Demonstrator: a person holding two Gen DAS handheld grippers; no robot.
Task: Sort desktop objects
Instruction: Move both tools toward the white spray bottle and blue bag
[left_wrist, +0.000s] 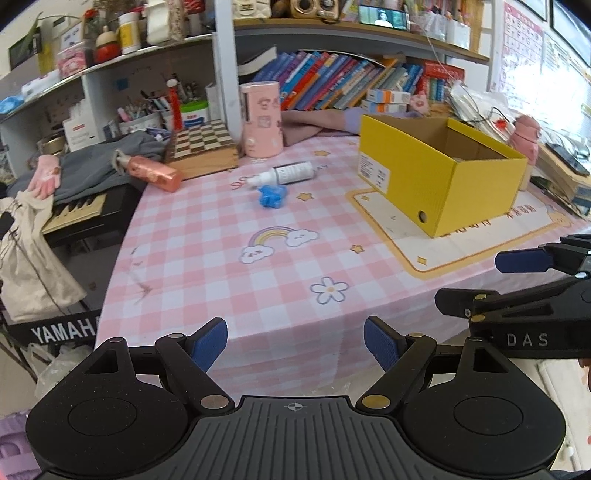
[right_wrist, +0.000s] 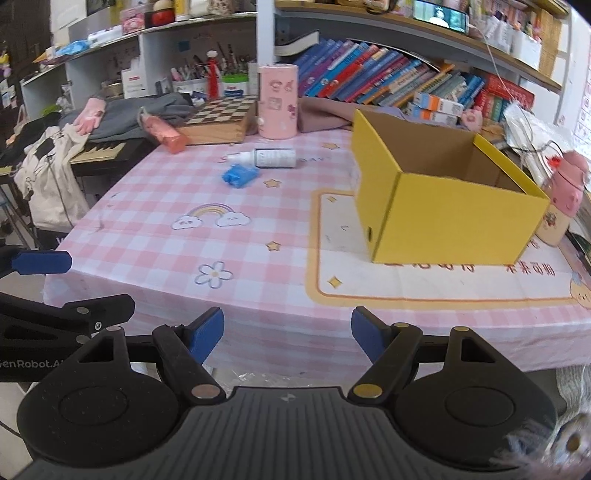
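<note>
On the pink checked tablecloth (left_wrist: 221, 266) (right_wrist: 155, 236) lie a small white and grey bottle (left_wrist: 286, 173) (right_wrist: 271, 158) on its side and a crumpled blue object (left_wrist: 272, 196) (right_wrist: 239, 175) just in front of it. A yellow cardboard box (left_wrist: 439, 177) (right_wrist: 443, 206) stands open-topped to the right; its inside looks bare where visible. My left gripper (left_wrist: 295, 341) hovers open over the table's near edge, nothing between its blue pads. My right gripper (right_wrist: 287, 334) is also open and empty at the near edge, right of the left one (right_wrist: 40, 263).
A pink cylinder (left_wrist: 260, 118) (right_wrist: 277, 101), a wooden chessboard (left_wrist: 201, 142) (right_wrist: 221, 112) and a pink bottle (left_wrist: 153, 172) (right_wrist: 166, 133) sit at the back. A pink flask (right_wrist: 563, 203) stands right of the box. Bookshelves behind; a keyboard (left_wrist: 74, 210) left of the table.
</note>
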